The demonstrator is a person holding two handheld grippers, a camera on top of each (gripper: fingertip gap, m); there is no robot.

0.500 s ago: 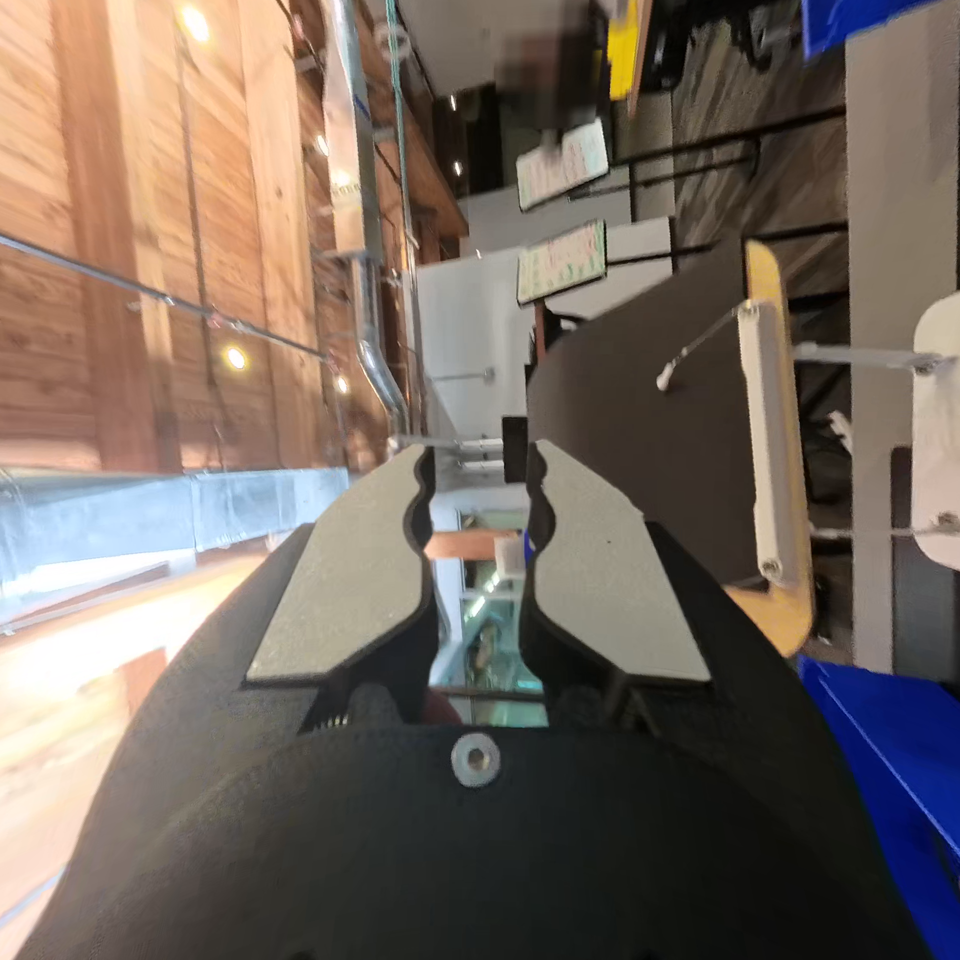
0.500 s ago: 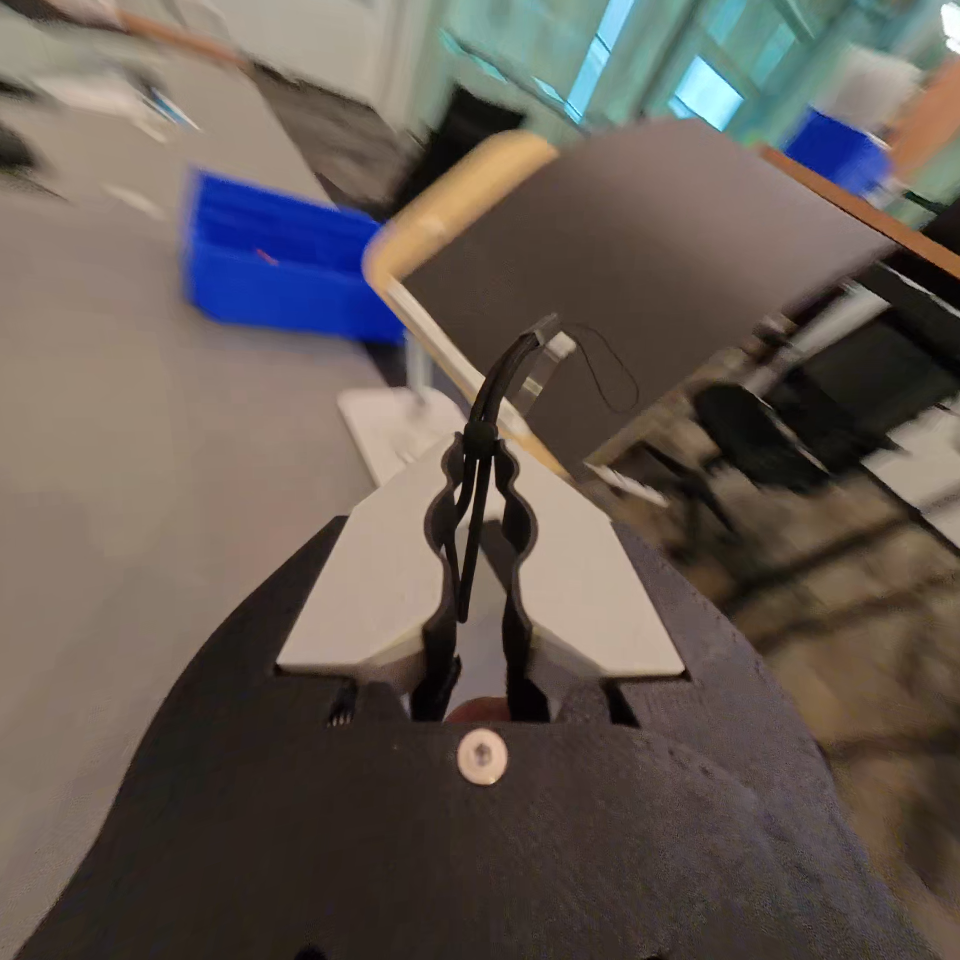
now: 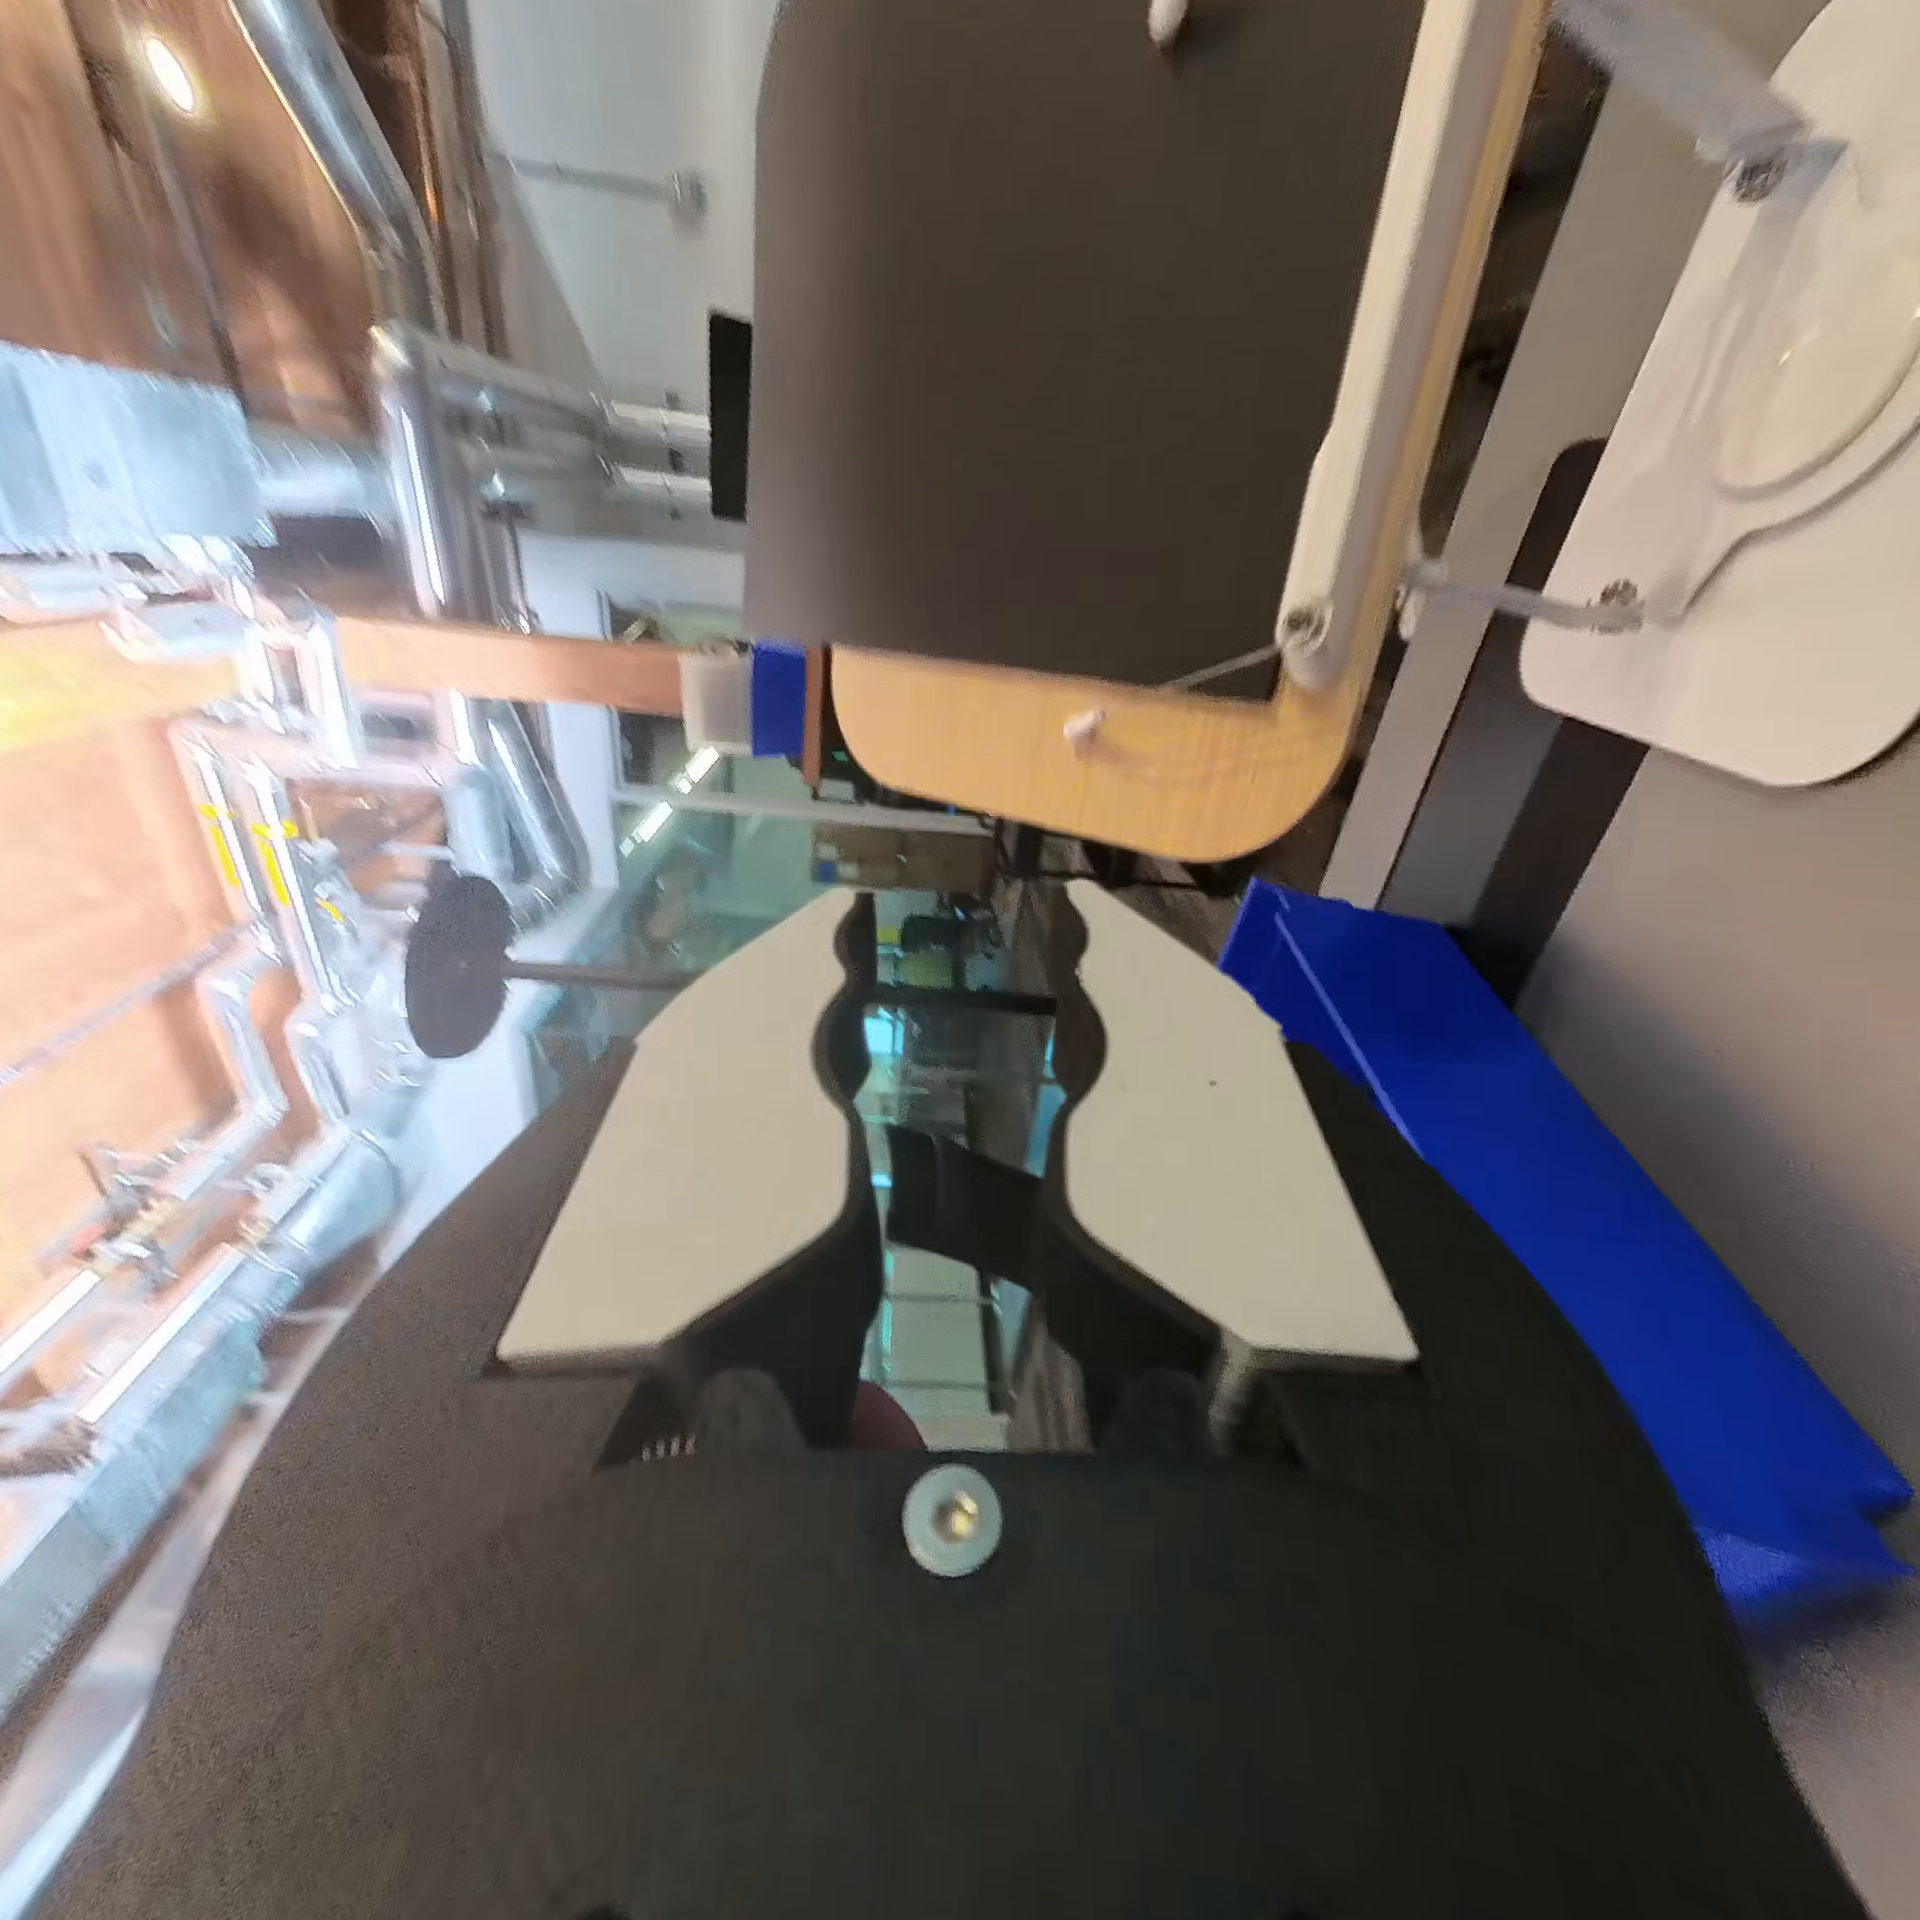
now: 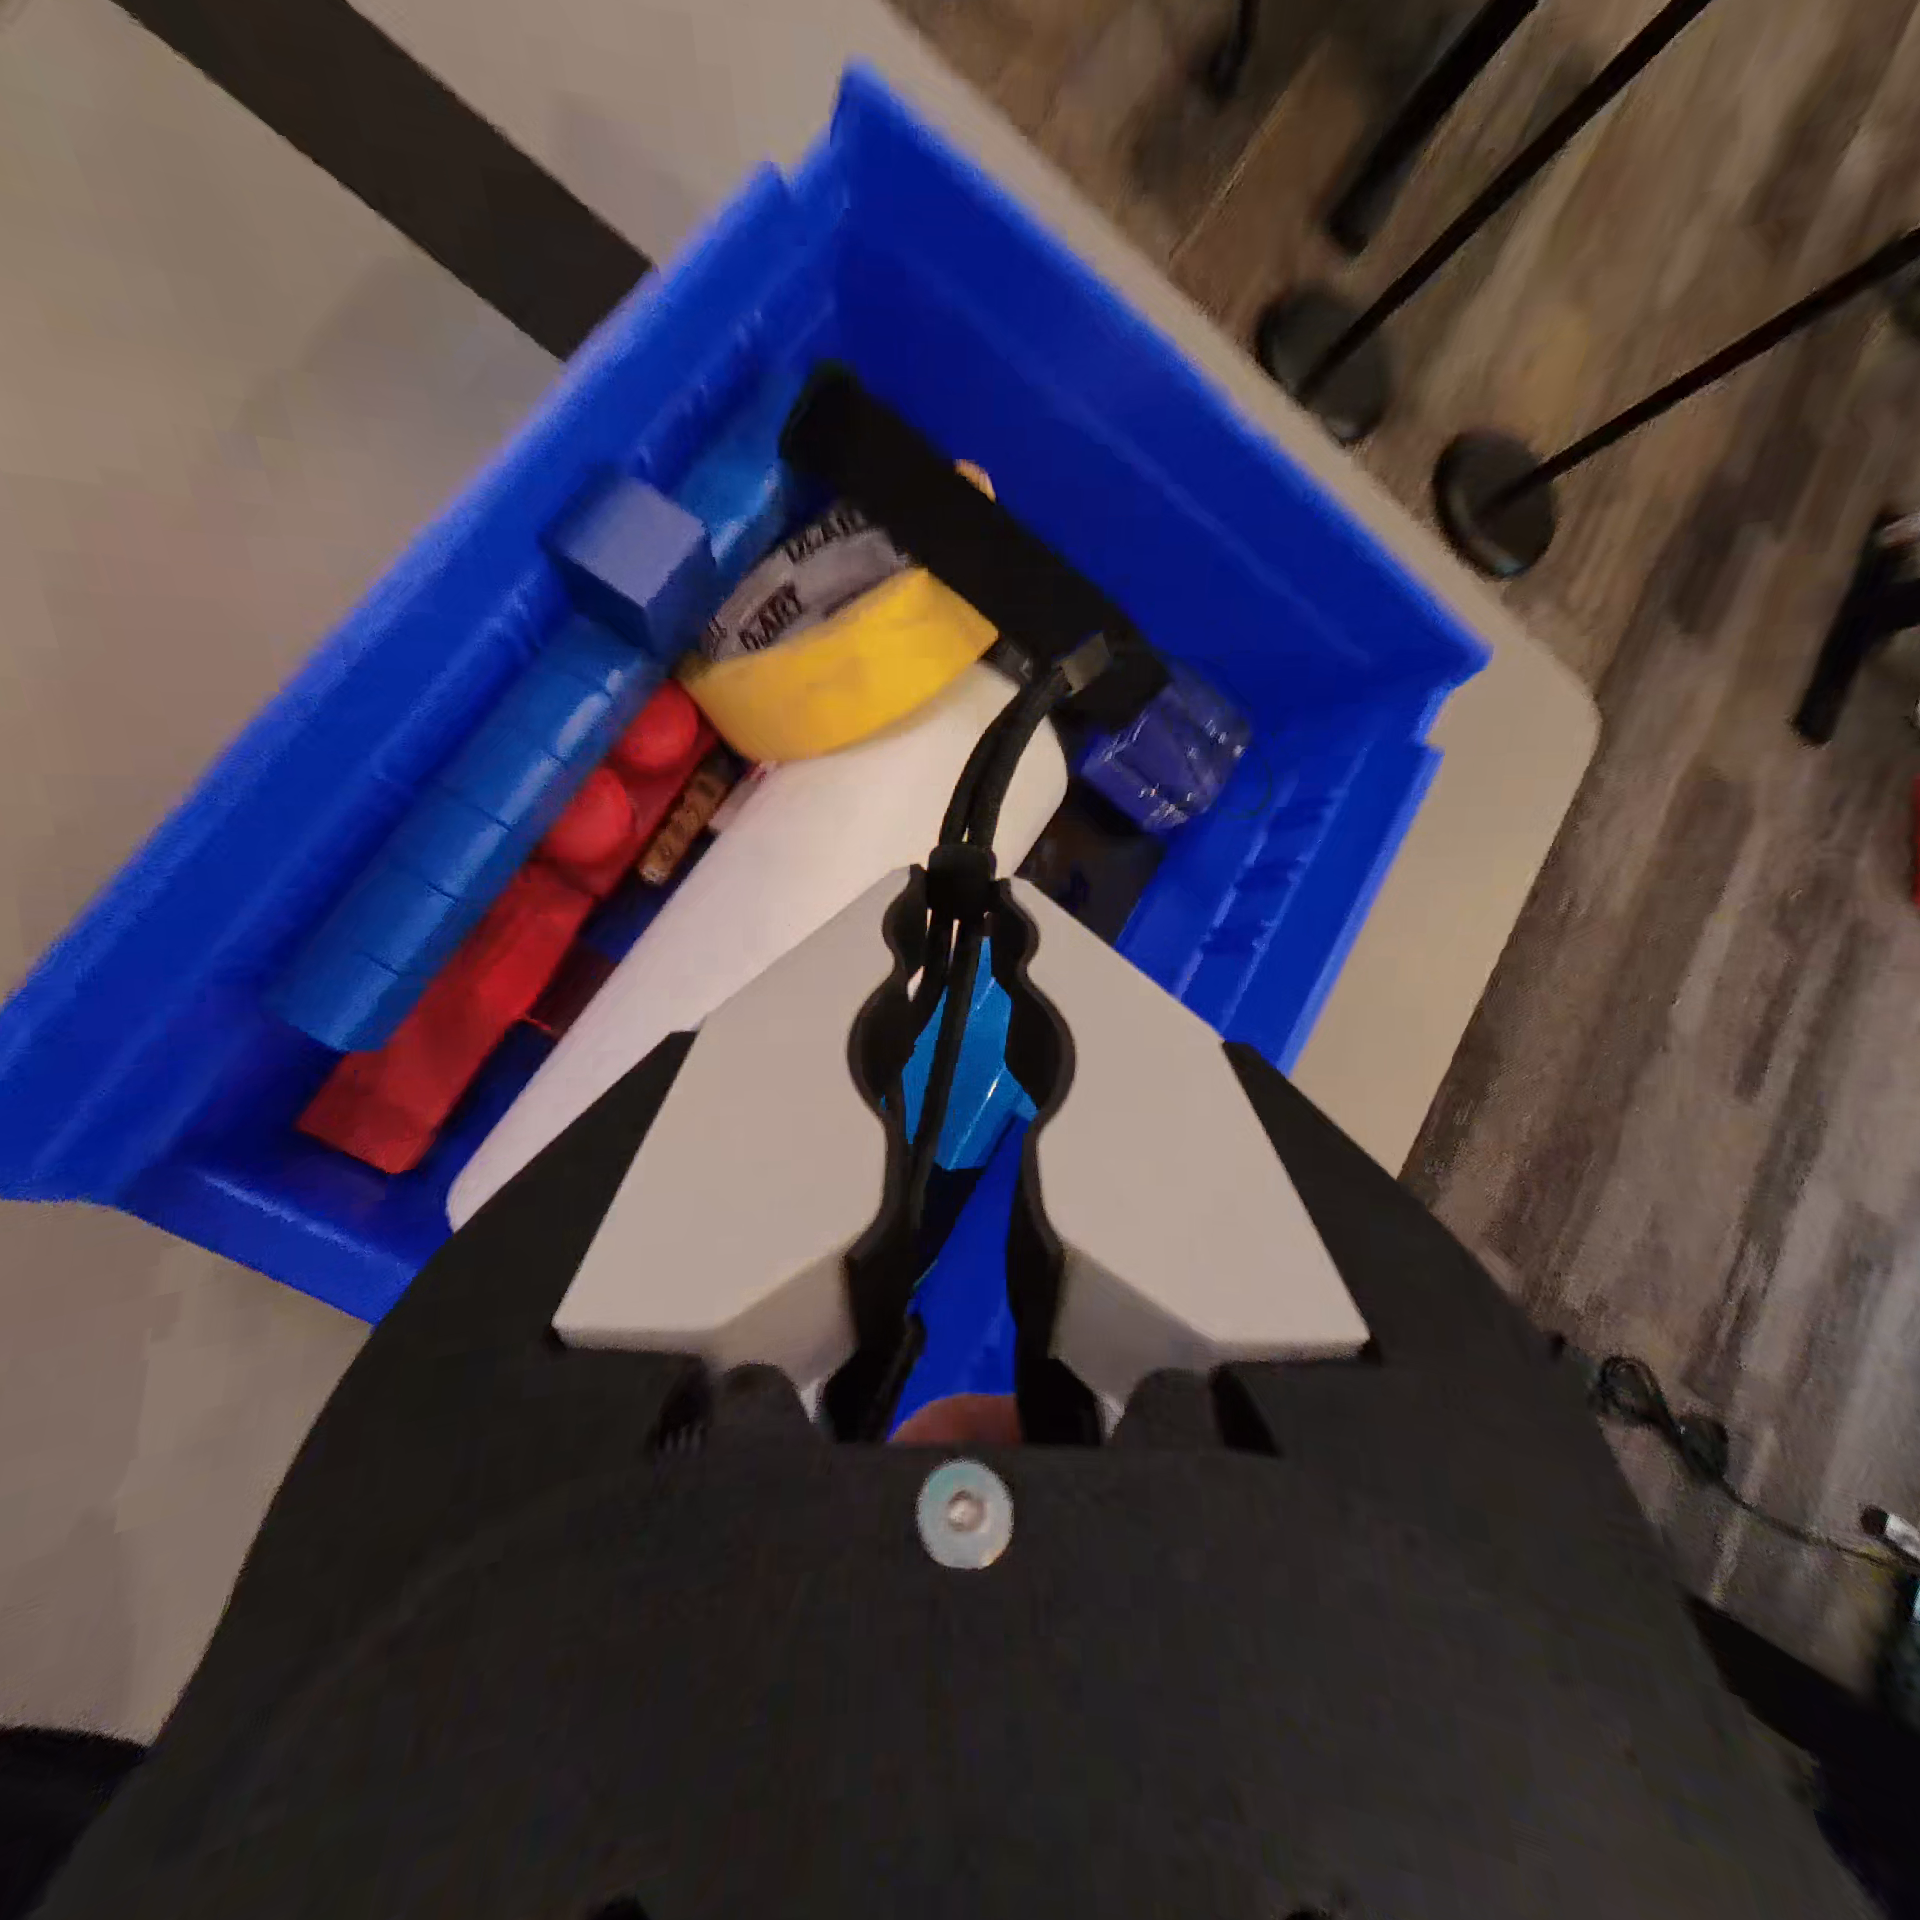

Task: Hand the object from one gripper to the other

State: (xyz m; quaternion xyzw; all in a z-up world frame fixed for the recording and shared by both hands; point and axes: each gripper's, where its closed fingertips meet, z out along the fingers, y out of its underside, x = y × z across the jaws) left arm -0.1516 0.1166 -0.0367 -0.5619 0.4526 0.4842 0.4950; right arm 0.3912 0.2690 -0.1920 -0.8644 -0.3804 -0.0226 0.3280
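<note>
While the right gripper point(image 4: 961, 909) has its fingers point(image 4: 821, 1081) pinched nearly together on a thin black cord point(image 4: 982, 769), the load hangs below the tips: the cord runs down to a black bar-shaped object point(image 4: 966, 530) dangling over the blue bin point(image 4: 1195, 457). Grip sits right at the cord's small slider bead, so it's a tip pinch, not a deep hold. Left gripper point(image 3: 961, 945) is parted a moderate gap with nothing between its fingers point(image 3: 727, 1122); its view looks out past a dark board with a tan wooden edge point(image 3: 1091, 769) and only catches one corner of the blue bin point(image 3: 1558, 1195). Neither wrist view shows the other gripper, so I'd judge the two are well apart and the handover hasn't started. Bin is on the grey bench point(image 4: 156, 416) and packed: blue block stack point(image 4: 468, 831), red toy piece point(image 4: 520, 935), yellow item point(image 4: 842, 675), white cylinder point(image 4: 810, 862). To do this step well: lift the right clear of the bin so the bar can't snag on the contents, let the swing die, then bring the left in square to the cord or the bar, close fully, and only then release the right. Taking the rigid bar looks safer than the cord, which can slip through a tip pinch. Views are motion-blurred, so the exact cord seating is hard to confirm.
</note>
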